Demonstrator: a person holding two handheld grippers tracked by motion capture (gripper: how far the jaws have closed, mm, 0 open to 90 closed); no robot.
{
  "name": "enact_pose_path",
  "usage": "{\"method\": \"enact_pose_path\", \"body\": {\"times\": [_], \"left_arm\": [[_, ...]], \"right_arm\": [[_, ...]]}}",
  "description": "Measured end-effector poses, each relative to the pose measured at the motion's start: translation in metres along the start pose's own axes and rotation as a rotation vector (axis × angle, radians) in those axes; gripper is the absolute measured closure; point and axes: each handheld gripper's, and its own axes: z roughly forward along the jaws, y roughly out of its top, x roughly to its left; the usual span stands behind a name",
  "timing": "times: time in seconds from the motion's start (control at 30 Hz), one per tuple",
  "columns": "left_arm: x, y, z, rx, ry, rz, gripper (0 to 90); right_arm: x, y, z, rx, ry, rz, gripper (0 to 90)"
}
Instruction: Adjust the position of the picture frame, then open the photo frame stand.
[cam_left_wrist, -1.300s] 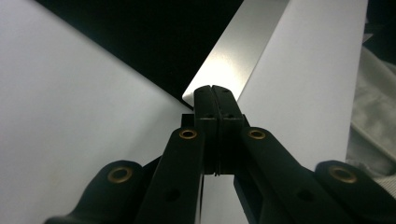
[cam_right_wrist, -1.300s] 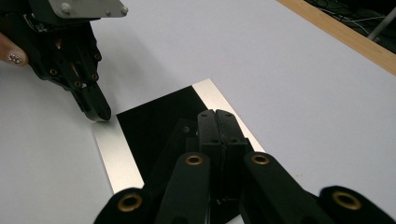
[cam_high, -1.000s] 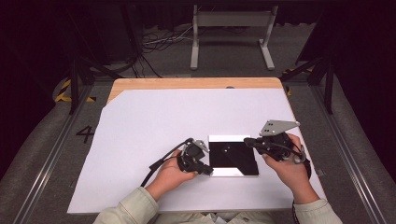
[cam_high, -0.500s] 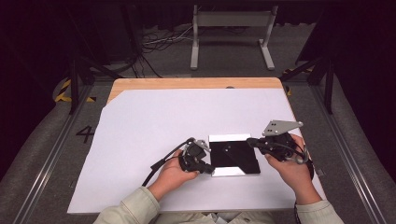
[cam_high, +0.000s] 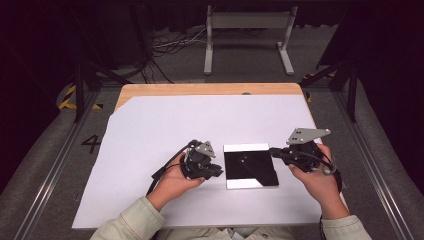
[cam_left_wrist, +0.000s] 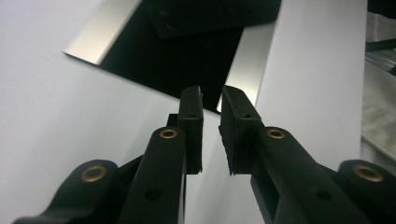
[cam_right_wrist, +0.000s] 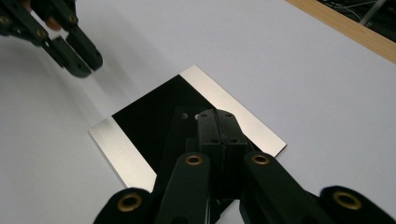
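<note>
Now the shiny plate (cam_high: 250, 165) lies flat on the white tabletop (cam_high: 150, 135) with the left tool (cam_high: 216, 171) just beside its left edge, jaws just parting on nothing, and the right tool (cam_high: 274, 151), jaws together, at its right edge, so a nudge could skid it away.
</note>
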Motion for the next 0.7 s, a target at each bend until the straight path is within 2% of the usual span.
{"method": "enact_pose_path", "body": {"times": [0.13,0.23,0.3,0.33,0.47,0.5,0.7], "left_arm": [[0.006,-0.001,-0.016,-0.046,0.037,0.001,75.7],[0.012,-0.004,-0.031,-0.09,0.065,-0.032,74.4],[0.02,-0.007,-0.046,-0.117,0.099,-0.051,73.4],[0.02,-0.007,-0.046,-0.117,0.099,-0.051,73.4],[0.031,-0.014,-0.065,-0.164,0.126,-0.096,74.2],[0.033,-0.017,-0.069,-0.173,0.138,-0.11,74.2],[0.04,-0.021,-0.075,-0.174,0.17,-0.125,74.2]], "right_arm": [[-0.002,-0.004,-0.003,0.003,-0.005,0.007,90.0],[-0.003,-0.007,-0.006,0.01,-0.009,0.017,90.0],[-0.005,-0.008,-0.008,0.017,-0.009,0.024,90.0],[-0.005,-0.008,-0.008,0.017,-0.009,0.024,90.0],[-0.009,-0.01,-0.008,0.033,-0.012,0.028,90.0],[-0.011,-0.011,-0.008,0.045,-0.013,0.032,90.0],[-0.014,-0.013,-0.008,0.064,-0.008,0.042,90.0]]}}
